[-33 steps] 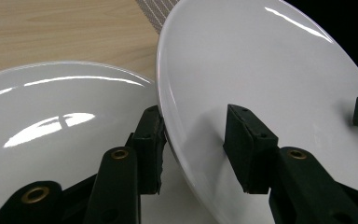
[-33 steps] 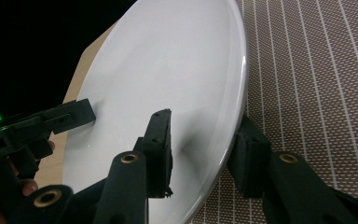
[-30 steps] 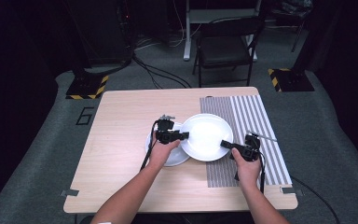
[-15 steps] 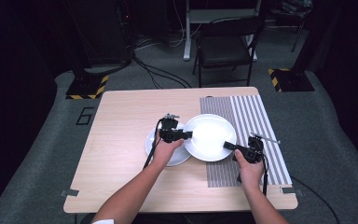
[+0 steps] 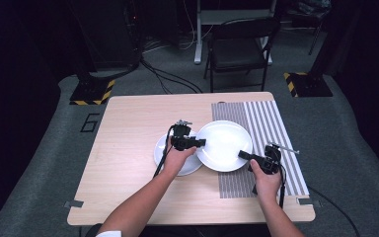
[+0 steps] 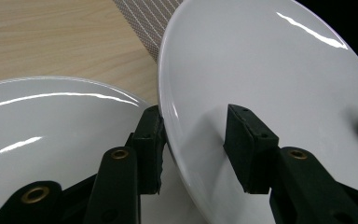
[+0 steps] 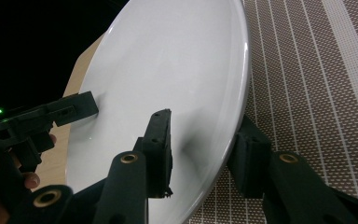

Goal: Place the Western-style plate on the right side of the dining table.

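Wooden table [image 5: 128,143] is seen in the high view, with a striped mat [image 5: 266,123] laid on its right part and a black chair [image 5: 239,52] standing beyond the far edge on grey floor. A small plate [image 5: 167,157] lies on the bare wood, and its right part is covered by the big plate [image 5: 224,143] and by the left hand.

White and glossy, the big plate is held between both tools, partly over the mat and partly over the small plate. Its left rim is clamped by the left gripper [image 5: 197,143], one jaw under and one on the upper face. Its right rim is gripped likewise by the right gripper [image 5: 244,155]. Whether the big plate rests on the small plate or is lifted clear is hard to judge; it is probably raised slightly. Both plates are cut off in the gripper views.
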Available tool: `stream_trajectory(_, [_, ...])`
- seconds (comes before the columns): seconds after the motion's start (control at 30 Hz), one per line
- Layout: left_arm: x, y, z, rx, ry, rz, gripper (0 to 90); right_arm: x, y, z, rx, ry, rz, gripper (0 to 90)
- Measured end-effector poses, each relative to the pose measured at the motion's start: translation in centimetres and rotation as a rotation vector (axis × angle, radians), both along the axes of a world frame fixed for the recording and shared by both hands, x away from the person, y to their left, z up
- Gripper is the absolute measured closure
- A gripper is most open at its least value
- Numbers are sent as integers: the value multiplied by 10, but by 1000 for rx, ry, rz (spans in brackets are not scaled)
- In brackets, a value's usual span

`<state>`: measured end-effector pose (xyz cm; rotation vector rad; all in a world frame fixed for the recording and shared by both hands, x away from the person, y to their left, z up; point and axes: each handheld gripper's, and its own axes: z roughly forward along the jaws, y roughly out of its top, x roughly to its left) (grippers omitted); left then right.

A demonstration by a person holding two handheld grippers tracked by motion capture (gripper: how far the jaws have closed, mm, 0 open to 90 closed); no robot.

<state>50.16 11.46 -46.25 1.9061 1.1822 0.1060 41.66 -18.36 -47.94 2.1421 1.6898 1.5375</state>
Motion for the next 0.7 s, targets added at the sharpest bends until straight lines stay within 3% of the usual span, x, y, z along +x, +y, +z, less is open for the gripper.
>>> stream_trajectory(0.13, [-1,-1,0,-3,0,-5,579,-1,-1,0,-5,-17,-1,625])
stream_trajectory(0.7, [1,-17,-4,-17,10,-26,578,-10,-12,0,3,-4,-37,626])
